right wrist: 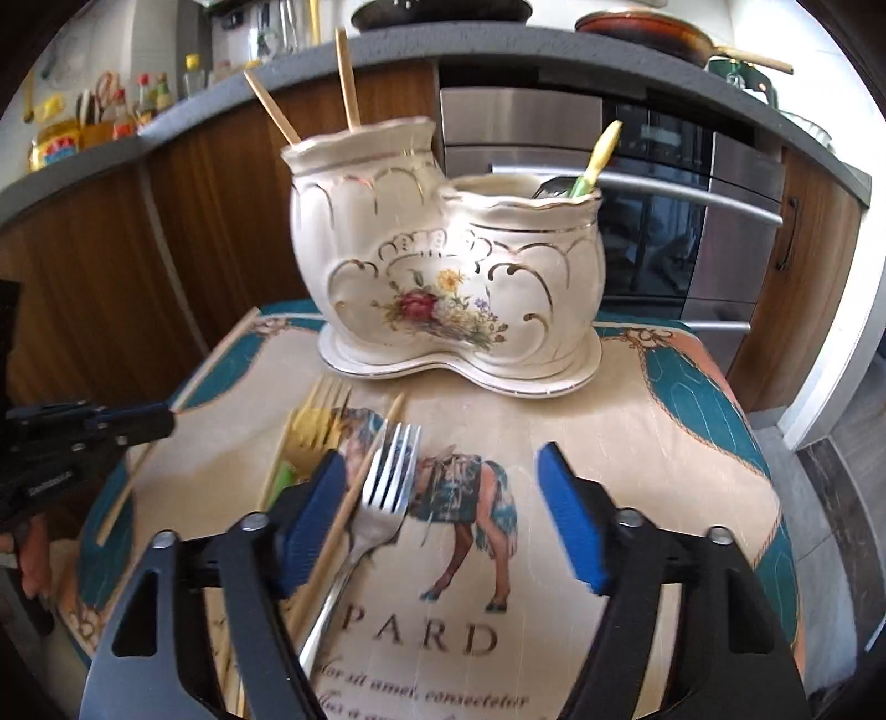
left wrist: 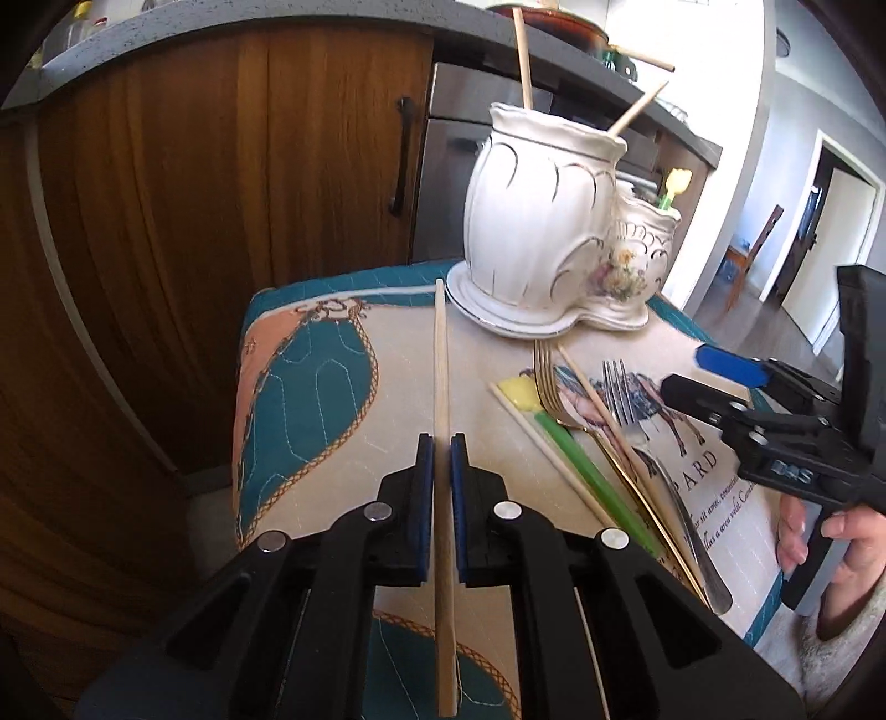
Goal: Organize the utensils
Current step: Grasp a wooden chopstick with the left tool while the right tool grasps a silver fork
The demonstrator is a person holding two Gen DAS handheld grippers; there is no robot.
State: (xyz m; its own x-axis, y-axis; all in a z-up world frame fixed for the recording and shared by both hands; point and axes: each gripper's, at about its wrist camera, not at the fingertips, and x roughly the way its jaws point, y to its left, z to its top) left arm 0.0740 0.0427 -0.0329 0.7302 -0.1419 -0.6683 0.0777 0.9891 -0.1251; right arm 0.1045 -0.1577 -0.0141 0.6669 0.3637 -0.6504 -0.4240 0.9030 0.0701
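My left gripper [left wrist: 442, 443] is shut on a wooden chopstick [left wrist: 441, 376] that points toward the white double ceramic holder [left wrist: 548, 232]. The holder's tall pot [right wrist: 360, 221] has two chopsticks in it; its low pot [right wrist: 531, 243] has a yellow-green utensil and a spoon. On the cloth lie a silver fork [right wrist: 387, 487], a gold fork [left wrist: 545, 382], a green-handled utensil [left wrist: 565, 437] and loose chopsticks [left wrist: 598, 404]. My right gripper [right wrist: 443, 493] is open, low over the silver fork. It also shows in the left wrist view [left wrist: 698, 376].
The patterned horse cloth [right wrist: 637, 443] covers a small table with edges close on all sides. Wooden cabinets [left wrist: 221, 166] and a steel oven [right wrist: 637, 221] stand behind, under a grey counter [right wrist: 498, 50] with bottles and a pan.
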